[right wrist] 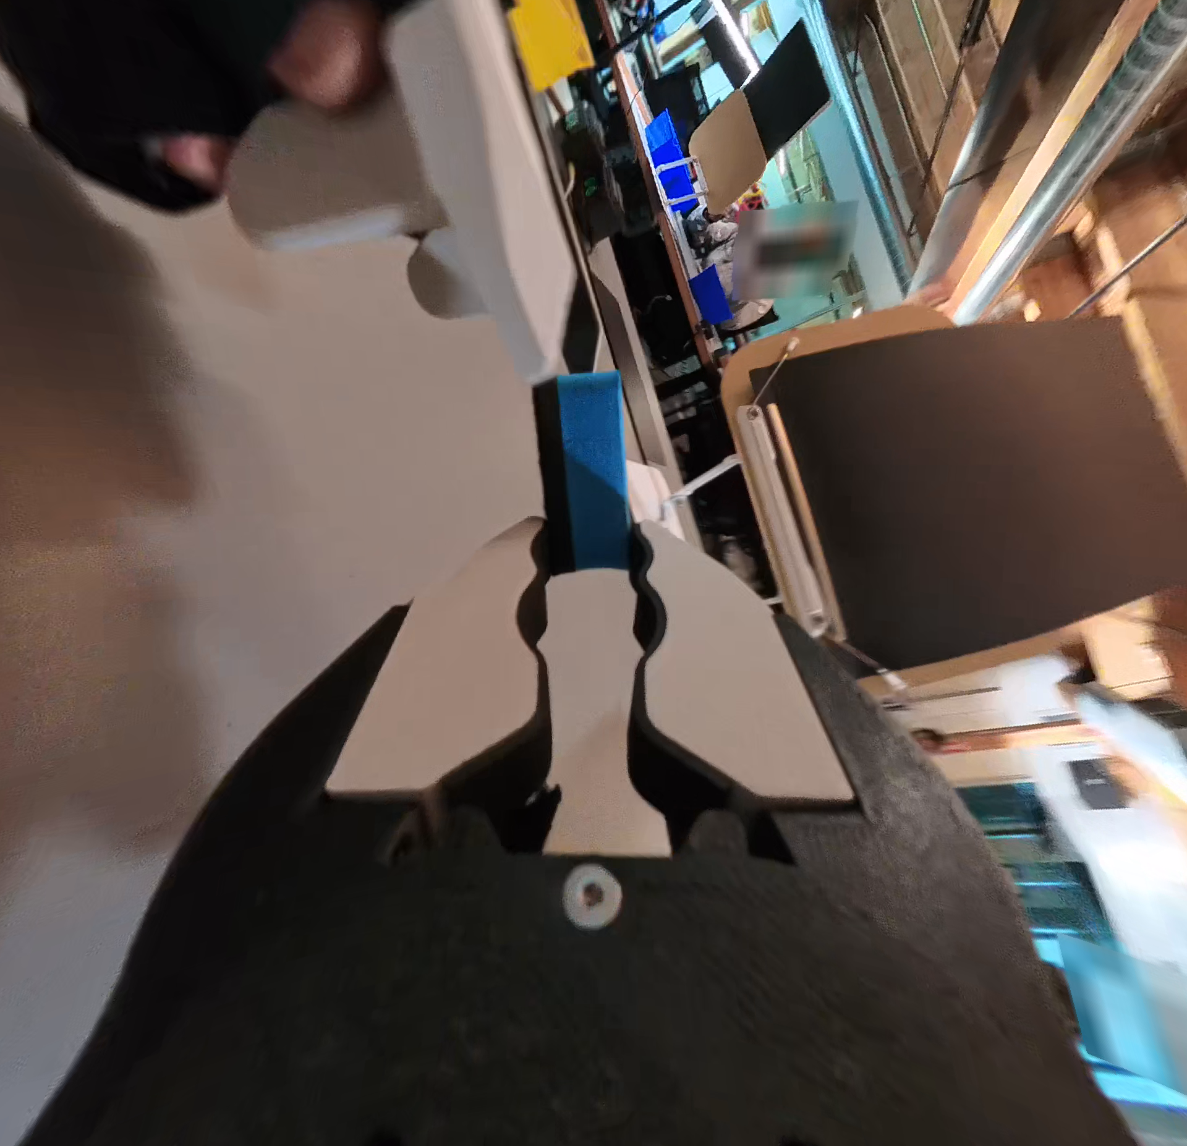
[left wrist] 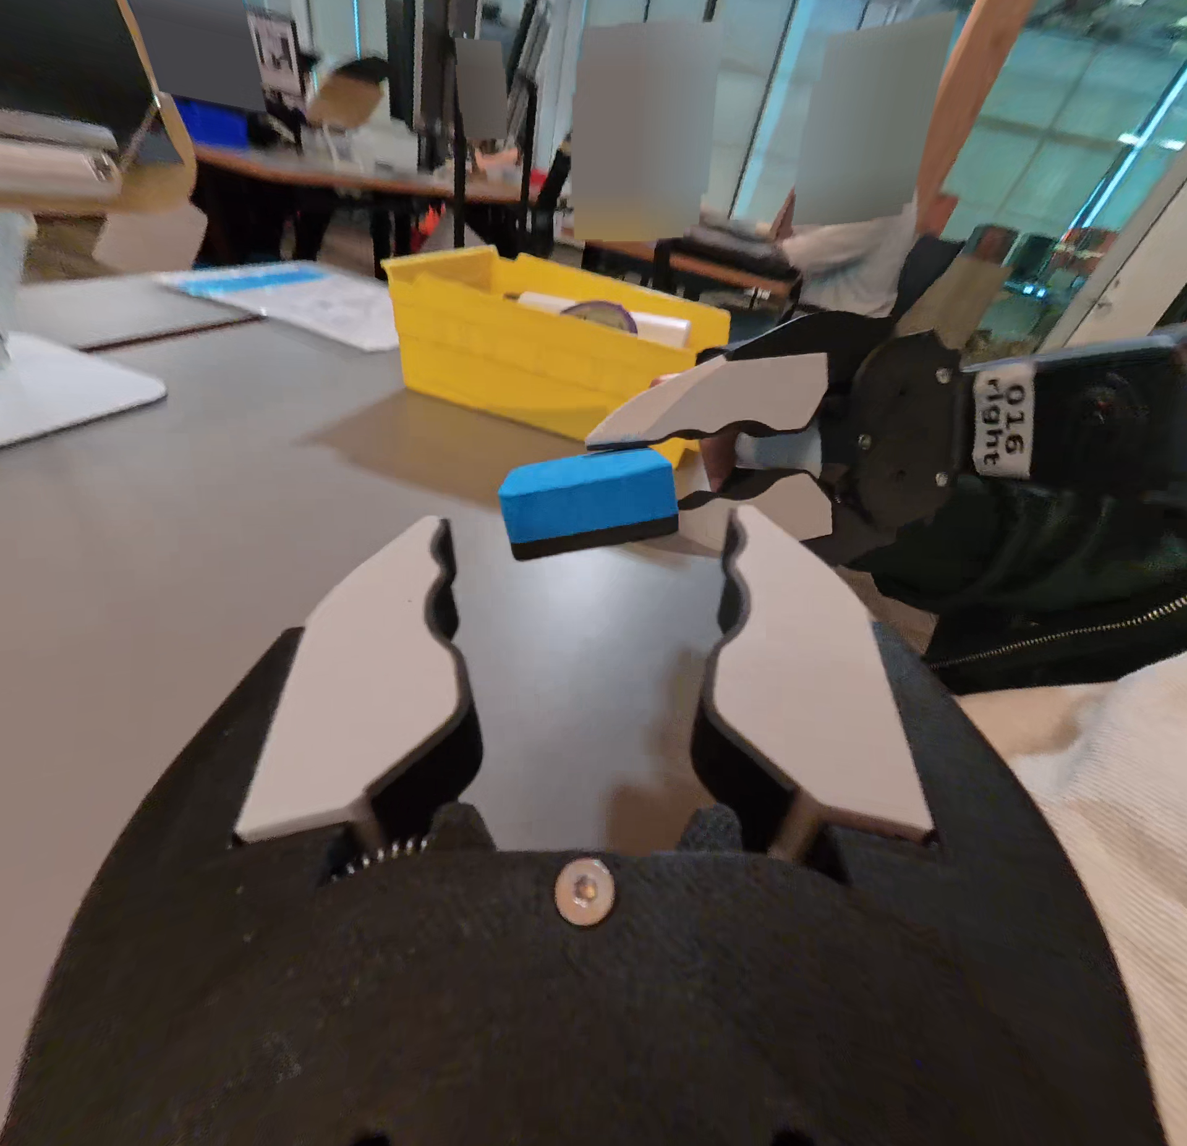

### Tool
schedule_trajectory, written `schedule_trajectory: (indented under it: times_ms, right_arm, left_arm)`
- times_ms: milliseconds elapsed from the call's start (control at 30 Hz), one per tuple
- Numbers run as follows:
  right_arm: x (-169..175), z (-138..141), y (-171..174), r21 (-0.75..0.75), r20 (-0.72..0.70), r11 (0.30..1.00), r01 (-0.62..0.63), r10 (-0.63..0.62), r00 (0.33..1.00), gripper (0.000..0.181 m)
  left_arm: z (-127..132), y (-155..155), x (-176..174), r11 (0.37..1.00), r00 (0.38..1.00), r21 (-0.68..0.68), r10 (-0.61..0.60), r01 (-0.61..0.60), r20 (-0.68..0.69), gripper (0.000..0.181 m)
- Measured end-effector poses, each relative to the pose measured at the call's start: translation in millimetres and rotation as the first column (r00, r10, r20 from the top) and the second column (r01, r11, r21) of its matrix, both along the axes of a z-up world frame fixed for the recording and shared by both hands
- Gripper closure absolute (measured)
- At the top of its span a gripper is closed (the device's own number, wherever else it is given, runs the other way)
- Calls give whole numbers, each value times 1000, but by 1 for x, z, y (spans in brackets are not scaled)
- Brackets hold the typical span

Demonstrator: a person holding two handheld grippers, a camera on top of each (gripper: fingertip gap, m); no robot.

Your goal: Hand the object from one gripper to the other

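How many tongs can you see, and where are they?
2. The left tongs are open, near the camera. The right tongs come in from the right, shut on the blue eraser.

Held above the worktop (left wrist: 193, 505) in the right tool (left wrist: 649, 473): an eraser (left wrist: 588, 505), just ahead of the left tool (left wrist: 588, 524), which stands spread. Behind the eraser, on the worktop, a bin (left wrist: 514, 357); left of the bin, papers (left wrist: 289, 299).
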State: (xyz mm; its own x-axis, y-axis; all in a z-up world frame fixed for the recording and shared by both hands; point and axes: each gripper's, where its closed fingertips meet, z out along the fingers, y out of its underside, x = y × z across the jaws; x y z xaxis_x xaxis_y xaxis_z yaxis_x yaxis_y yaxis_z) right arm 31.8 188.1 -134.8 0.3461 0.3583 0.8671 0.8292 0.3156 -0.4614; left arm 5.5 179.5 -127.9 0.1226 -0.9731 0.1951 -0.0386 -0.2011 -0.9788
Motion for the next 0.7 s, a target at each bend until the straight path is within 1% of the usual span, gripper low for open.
schedule_trajectory:
  times_ms: [33,67,100,167,200,267,300,367,400,433,500,567,700]
  right_arm:
    - [3,2,1,-38,-72,999,-5,2,997,158]
    - [5,3,2,-87,-150,996,-24,10,989,158]
    - [4,4,0,-140,-242,987,-81,46,969,159]
    - [1,8,-5,-217,-434,952,-216,104,895,159]
    - [0,6,-6,-270,-516,921,-282,108,850,159]
    - [-4,1,-9,-366,-673,829,-423,78,736,159]
    - [-5,1,-10,-385,-747,783,-489,47,663,159]
    - [-4,9,-13,-367,-860,705,-607,-9,510,158]
    - [-3,14,-14,-341,-895,681,-648,-23,446,159]
    - [-3,18,-16,-323,-914,660,-679,-30,405,159]
    - [-5,17,-20,-319,-924,620,-717,-36,380,159]
    - [-11,17,-24,-313,-933,584,-749,-43,357,158]
    - [-22,17,-30,-290,-953,519,-804,-81,291,158]
  left_arm:
    - [2,0,0,1000,1000,16,-6,5,21,94]
    - [3,0,-1,999,999,36,-12,11,32,92]
    - [3,1,-1,998,999,62,-11,9,34,92]
    - [3,-1,-1,994,999,111,-25,21,40,97]
    - [5,-3,-1,991,998,131,-39,31,53,105]
    - [13,-8,-2,987,993,152,-68,52,98,126]
    - [17,-11,-2,986,988,157,-84,63,127,130]
    - [23,-13,-4,986,981,148,-101,76,165,132]
    - [23,-13,-4,988,980,134,-101,79,172,132]
    - [22,-11,-4,990,980,114,-97,78,174,129]
    - [21,-9,-4,994,976,64,-104,93,190,125]
    - [23,-10,-5,992,967,13,-122,123,222,125]
    - [24,-16,-5,980,953,-56,-172,192,248,133]
